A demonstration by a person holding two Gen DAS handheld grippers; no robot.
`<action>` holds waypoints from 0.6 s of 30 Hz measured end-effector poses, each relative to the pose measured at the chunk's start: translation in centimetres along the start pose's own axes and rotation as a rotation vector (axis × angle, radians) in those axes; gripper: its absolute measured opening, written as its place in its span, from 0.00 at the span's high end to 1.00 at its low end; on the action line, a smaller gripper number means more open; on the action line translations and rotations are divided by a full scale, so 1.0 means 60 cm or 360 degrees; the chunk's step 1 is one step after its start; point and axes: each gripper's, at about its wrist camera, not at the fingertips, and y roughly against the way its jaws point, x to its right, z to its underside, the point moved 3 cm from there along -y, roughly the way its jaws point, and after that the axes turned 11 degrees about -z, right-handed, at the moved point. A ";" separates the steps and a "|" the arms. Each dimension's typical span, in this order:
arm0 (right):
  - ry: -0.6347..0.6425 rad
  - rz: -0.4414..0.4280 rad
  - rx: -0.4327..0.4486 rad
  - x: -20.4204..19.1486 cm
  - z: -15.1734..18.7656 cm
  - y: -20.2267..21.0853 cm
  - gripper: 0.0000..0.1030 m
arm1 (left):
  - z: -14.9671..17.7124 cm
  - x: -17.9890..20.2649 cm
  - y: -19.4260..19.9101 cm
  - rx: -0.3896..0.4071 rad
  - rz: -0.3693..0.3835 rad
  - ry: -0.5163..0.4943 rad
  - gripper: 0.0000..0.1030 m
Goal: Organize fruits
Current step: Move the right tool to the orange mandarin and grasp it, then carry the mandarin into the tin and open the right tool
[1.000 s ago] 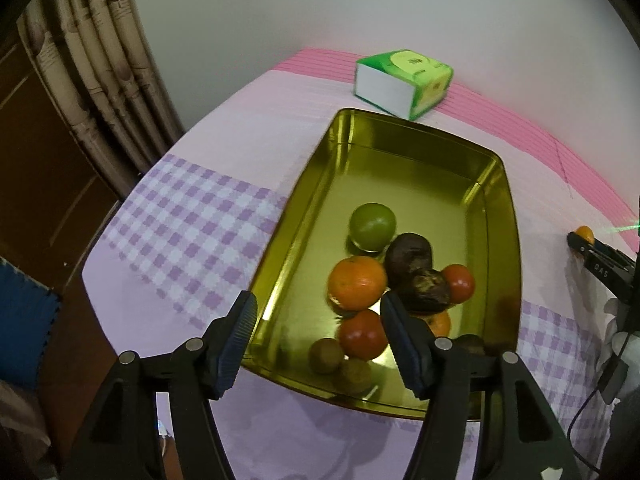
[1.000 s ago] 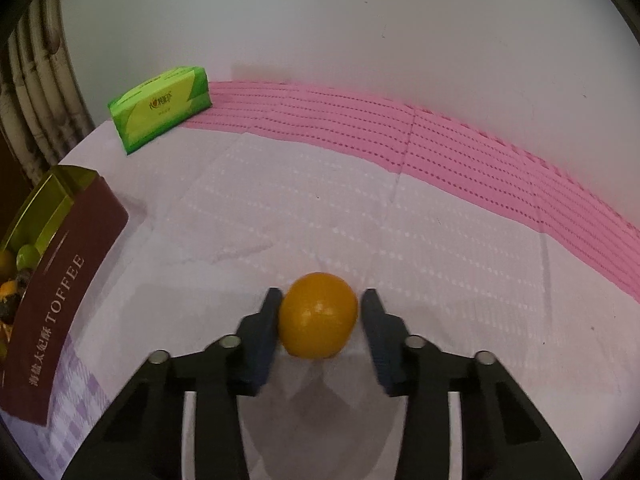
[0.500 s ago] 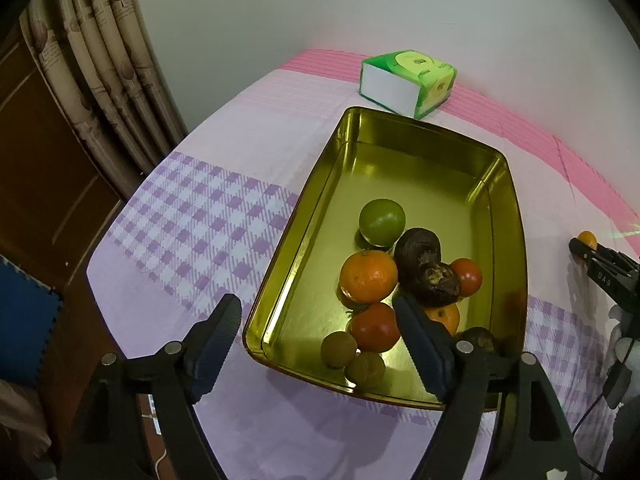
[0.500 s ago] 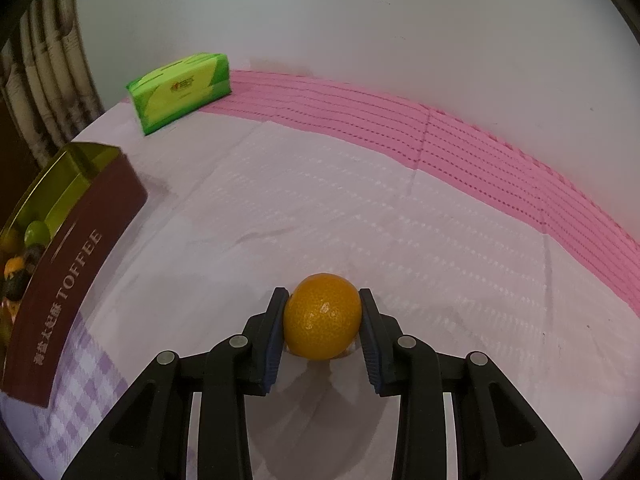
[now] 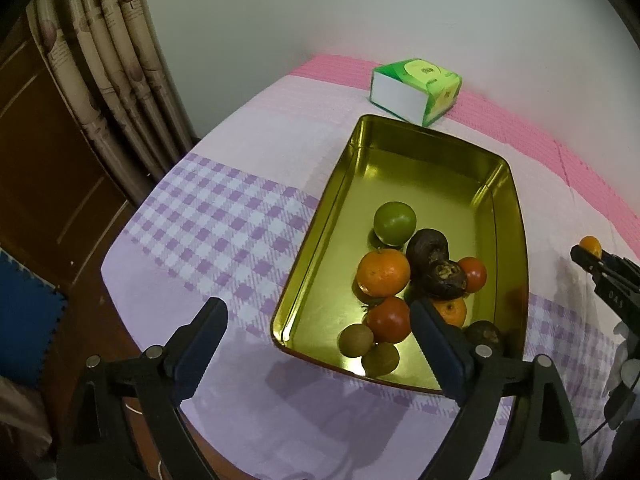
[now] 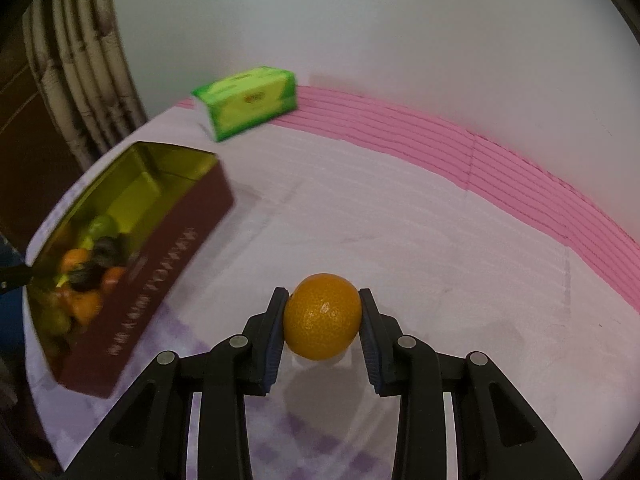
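Pinching a round orange [image 6: 322, 322] between its two blue-padded fingers [image 6: 274, 340], the right claw [image 6: 322, 326] holds the fruit above the pale tablecloth [image 6: 400, 220], its shadow falling on the cloth underneath. The peel is bright, evenly coloured and finely dimpled, with a small glint of light near the top.

The left claw [image 5: 318, 344] hangs with its jaws spread wide, having just been opening, and nothing sits between the pads; the near corner of the tin shows in the gap below.

Beyond it the gold-lined tin [image 5: 518, 216] rests on the table, dark red outside with printed lettering. Fruits crowd its near half: two small brownish-green ones [image 5: 356, 340] at the front, a red tomato [image 5: 389, 319] behind them, an orange mandarin [image 5: 383, 272], two dark wrinkled fruits [image 5: 434, 266] touching each other, a smaller red fruit [image 5: 474, 274] just beside those, and a green round fruit [image 5: 395, 223] farthest back. The tin's far half is bare metal.

Past the tin a green tissue box [image 5: 416, 90] stands on the cloth's pink band, near the wall.
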 end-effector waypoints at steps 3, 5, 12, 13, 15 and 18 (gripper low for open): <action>0.0024 -0.0047 0.0008 -0.023 -0.004 0.004 0.66 | -0.001 -0.008 0.006 0.0007 0.0003 0.0007 0.11; 0.0058 -0.0085 0.0009 -0.046 -0.007 0.006 0.66 | -0.001 -0.016 0.009 0.0006 -0.0001 0.0021 0.08; 0.0166 -0.0213 0.0026 -0.120 -0.022 0.018 0.66 | -0.002 -0.047 0.021 0.0008 -0.0017 0.0072 0.04; 0.0182 -0.0233 0.0024 -0.132 -0.024 0.018 0.66 | -0.003 -0.051 0.023 0.0010 -0.0021 0.0075 0.04; 0.0229 -0.0267 0.0020 -0.160 -0.027 0.015 0.66 | -0.003 -0.058 0.027 0.0014 -0.0027 0.0082 0.04; 0.0276 -0.0306 0.0001 -0.192 -0.026 0.009 0.66 | -0.002 -0.072 0.033 0.0019 -0.0031 0.0099 0.03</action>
